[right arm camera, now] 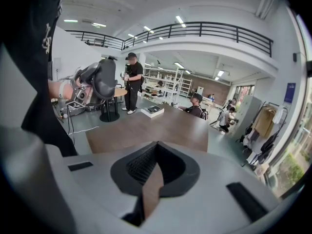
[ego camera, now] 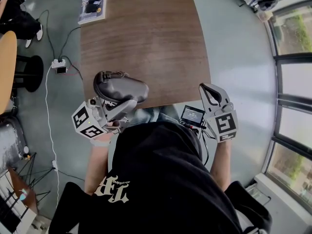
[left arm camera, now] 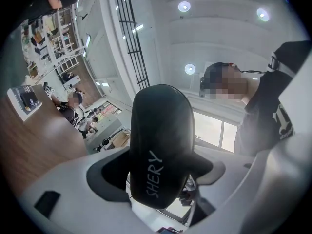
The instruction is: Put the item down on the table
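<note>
The brown wooden table (ego camera: 146, 43) fills the upper middle of the head view, with grey floor (ego camera: 234, 43) around it and tall windows (ego camera: 292, 82) down the right edge. Your black top (ego camera: 161, 179) takes up the lower middle.

The black oval case (ego camera: 122, 87) sits left of centre in the head view, over the table's near left corner. From the right gripper view it shows at the upper left, held in the air and clear of the tabletop. The left gripper view shows it end-on in the middle of the frame, with white letters along its side.

Your left claw (ego camera: 119, 101) reaches up from the lower left and is clamped on that case. Its jaws stand only as wide as the case, one pressed to each side.

Your right claw (ego camera: 206, 88) is at the right of centre, just off the table's near right corner. Its jaws are drawn together at the tips, with only a thin slit behind them and nothing between.

A book (ego camera: 92, 6) lies flat on the table's far left corner, at the upper left of the frame. A small screen (ego camera: 192, 115) sits just below the table's near edge. A white power strip (ego camera: 59, 63) lies on the floor at the left, with cables running from it.
</note>
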Action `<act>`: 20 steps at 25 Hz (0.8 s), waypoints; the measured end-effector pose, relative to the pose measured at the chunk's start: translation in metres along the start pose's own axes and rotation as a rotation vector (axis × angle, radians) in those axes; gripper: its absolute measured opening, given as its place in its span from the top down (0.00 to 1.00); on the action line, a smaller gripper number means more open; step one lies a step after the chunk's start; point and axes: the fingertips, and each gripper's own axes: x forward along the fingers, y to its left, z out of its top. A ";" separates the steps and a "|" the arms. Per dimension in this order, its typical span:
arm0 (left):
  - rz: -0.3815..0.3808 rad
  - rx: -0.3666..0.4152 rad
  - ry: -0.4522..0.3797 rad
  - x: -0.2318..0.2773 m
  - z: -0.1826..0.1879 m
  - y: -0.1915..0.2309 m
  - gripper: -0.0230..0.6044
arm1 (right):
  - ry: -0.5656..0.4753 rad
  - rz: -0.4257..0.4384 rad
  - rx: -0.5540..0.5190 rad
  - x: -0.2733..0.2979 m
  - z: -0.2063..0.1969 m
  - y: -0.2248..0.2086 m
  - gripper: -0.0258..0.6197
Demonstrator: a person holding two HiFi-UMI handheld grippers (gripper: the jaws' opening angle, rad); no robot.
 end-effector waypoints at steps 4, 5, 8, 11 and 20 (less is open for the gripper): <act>0.027 0.008 -0.007 0.007 0.000 0.007 0.40 | -0.011 0.027 -0.045 0.007 0.004 -0.011 0.98; 0.037 0.015 -0.007 0.009 -0.001 0.010 0.40 | -0.017 0.034 -0.045 0.010 0.004 -0.014 0.98; 0.064 0.036 0.009 0.017 -0.008 0.015 0.40 | -0.031 0.059 -0.050 0.019 0.004 -0.021 0.98; 0.083 0.054 0.043 0.030 -0.020 0.019 0.40 | -0.050 0.083 -0.064 0.024 0.009 -0.032 0.98; 0.149 0.109 0.144 0.058 -0.052 0.039 0.40 | -0.080 0.089 -0.051 0.023 0.000 -0.069 0.98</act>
